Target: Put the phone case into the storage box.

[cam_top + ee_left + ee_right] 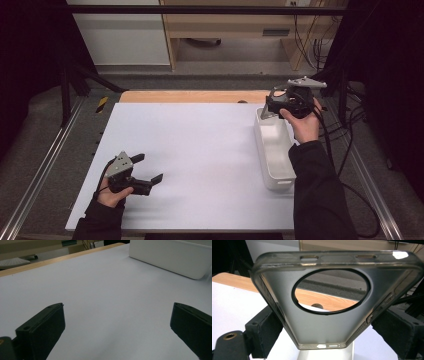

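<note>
My right gripper [272, 105] is raised over the far end of a white bin [275, 165] at the table's right side. It is shut on a translucent grey phone case [274, 290] with a large round camera hole, and its jaws press on the case's two long edges. The case [264, 114] hangs just above the bin's far rim. My left gripper [149, 167] rests low at the near left of the white table sheet [200, 140], open, with nothing between its jaws. In the left gripper view the left gripper [117, 312] looks across bare sheet toward the bin [170, 257].
A strip of wooden table edge [190, 96] runs along the far side of the sheet. Metal frame rails [45, 160] flank the table, and cables [345, 165] trail off to the right. Wooden furniture [235, 30] stands beyond the table.
</note>
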`<state>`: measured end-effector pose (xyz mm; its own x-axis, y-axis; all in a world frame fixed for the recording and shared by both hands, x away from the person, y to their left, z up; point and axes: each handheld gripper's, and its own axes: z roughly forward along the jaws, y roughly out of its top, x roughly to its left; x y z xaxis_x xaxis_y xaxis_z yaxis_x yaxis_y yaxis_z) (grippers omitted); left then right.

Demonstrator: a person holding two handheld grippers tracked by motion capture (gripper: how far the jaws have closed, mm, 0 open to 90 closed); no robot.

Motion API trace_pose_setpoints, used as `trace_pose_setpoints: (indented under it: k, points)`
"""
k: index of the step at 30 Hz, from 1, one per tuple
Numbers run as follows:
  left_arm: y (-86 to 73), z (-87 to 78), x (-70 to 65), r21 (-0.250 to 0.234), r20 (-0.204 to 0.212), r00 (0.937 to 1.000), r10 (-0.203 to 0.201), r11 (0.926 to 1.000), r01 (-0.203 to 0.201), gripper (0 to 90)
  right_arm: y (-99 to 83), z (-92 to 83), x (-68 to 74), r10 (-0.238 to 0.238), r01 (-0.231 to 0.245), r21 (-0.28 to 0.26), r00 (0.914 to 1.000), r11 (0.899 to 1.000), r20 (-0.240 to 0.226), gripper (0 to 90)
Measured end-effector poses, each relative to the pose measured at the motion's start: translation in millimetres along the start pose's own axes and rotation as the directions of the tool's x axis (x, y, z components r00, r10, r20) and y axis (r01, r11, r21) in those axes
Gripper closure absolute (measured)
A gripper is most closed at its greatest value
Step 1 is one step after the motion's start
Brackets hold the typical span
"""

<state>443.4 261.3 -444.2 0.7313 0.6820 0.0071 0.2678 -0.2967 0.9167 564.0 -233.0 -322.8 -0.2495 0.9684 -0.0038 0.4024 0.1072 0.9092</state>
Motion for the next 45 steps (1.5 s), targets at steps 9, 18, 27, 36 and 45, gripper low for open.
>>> trace_pose_setpoints:
  k: [9,18,27,36,45]
  points:
    - [-0.2,1.5,-1.0,0.008,0.003,1.0,0.007,0.9999,-0.007,0.0,-5.0,9.4,-2.4,0.015,-0.016,0.022,0.9993,1.0,0.033,11.7]
    - [-0.4,1.9,-1.2,0.009,0.005,0.9999,0.009,0.9999,-0.01,0.0,-13.2,24.0,-4.4,0.038,-0.041,0.053,0.9979,0.998,0.052,11.7]
    - [-0.5,2.2,-1.1,0.01,0.007,0.9999,0.01,0.9999,-0.01,0.0,-20.5,39.4,-4.3,0.053,-0.058,0.072,0.9959,0.996,0.073,11.7]
    - [-0.6,2.6,-1.3,0.01,0.008,0.9999,0.013,0.9999,-0.013,0.0,-25.5,52.9,-2.0,0.066,-0.074,0.089,0.9939,0.993,0.089,11.7]
    - [-0.7,2.8,-1.0,0.01,0.009,0.9999,0.013,0.9999,-0.013,0.0,-30.4,64.1,1.9,0.073,-0.083,0.103,0.9922,0.991,0.101,11.7]
